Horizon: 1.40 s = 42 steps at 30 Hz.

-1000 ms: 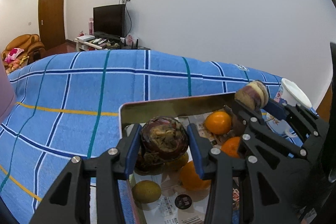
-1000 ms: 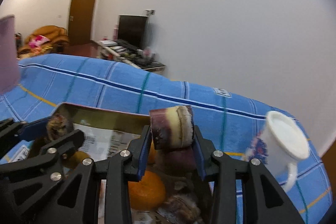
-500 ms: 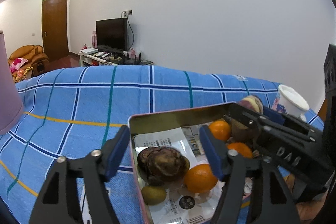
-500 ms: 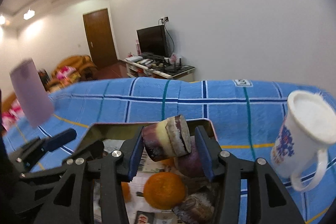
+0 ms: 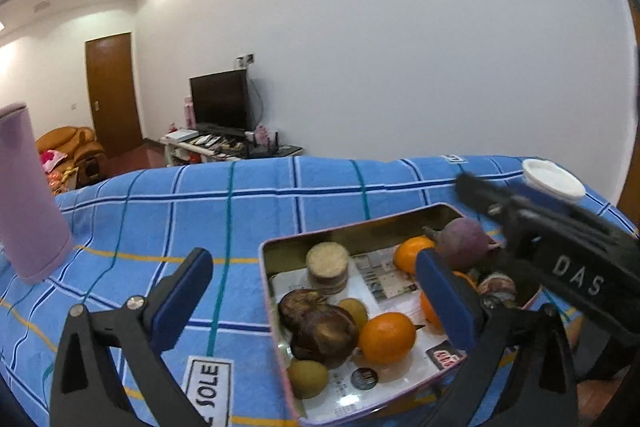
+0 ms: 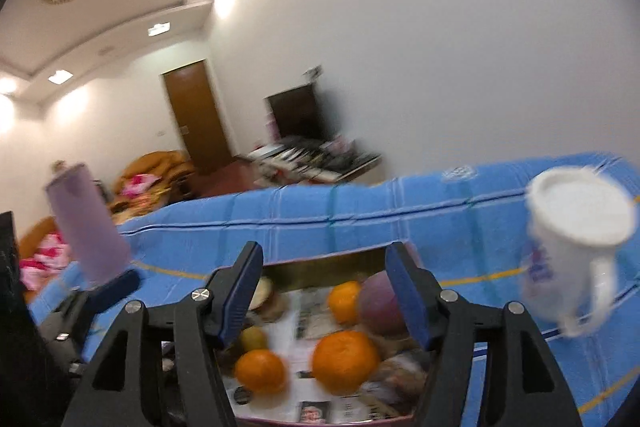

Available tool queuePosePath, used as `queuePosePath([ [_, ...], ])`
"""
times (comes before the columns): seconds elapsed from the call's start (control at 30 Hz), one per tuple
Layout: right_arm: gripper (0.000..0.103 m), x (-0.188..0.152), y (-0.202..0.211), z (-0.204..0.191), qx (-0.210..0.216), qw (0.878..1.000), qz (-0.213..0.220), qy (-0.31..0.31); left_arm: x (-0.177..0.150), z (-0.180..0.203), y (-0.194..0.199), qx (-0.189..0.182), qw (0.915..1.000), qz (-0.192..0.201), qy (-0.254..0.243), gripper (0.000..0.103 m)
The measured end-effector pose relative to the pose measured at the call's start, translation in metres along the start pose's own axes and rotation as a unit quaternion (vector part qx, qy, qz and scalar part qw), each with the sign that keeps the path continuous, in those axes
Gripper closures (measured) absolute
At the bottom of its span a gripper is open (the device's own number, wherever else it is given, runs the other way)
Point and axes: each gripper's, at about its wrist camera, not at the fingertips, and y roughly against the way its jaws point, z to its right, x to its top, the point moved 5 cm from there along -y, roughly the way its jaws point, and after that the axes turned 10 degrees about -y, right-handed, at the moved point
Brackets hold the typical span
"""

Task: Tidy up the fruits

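Where legible, "SOLE" label [image 5: 209,389].

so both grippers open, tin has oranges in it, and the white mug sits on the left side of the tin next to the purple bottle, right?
Not the mug. The white mug stands on the right side of the tin, across from the purple bottle, as the right wrist view shows. The rest holds: left gripper and right gripper have just opened with nothing between the jaws, and oranges are in the tin.

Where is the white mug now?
The mug stands on the blue cloth, at the right side of the right wrist view, just right of the tin holding the fruit.
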Motion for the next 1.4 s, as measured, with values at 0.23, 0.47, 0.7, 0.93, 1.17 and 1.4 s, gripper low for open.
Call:
queuePosePath([
  [0.23,0.026,-0.001,0.026,0.001,-0.069,0.995,0.072,0.008,-0.007,-0.011,0.015,0.026,0.9994,0.024,0.003,0.0],
  [0.47,0.026,-0.012,0.045,-0.013,-0.094,0.991,0.086,0.051,-0.011,-0.013,0.03,0.028,0.9989,0.037,-0.001,0.0],
  [0.7,0.026,-0.021,0.081,-0.017,-0.111,0.985,0.116,0.063,-0.016,-0.016,0.051,0.034,0.9976,0.06,-0.001,0.0],
  [0.93,0.026,-0.03,0.109,-0.03,-0.123,0.977,0.147,0.092,-0.023,-0.021,0.069,0.031,0.9972,0.068,0.009,0.0],
  [1.17,0.026,-0.031,0.122,-0.026,-0.13,0.975,0.162,0.081,-0.023,-0.019,0.071,0.034,0.9971,0.069,0.003,0.0],
  [1.4,0.026,-0.03,0.124,-0.026,-0.134,0.974,0.163,0.078,-0.024,-0.018,0.071,0.035,0.9972,0.066,0.0,0.0],
])
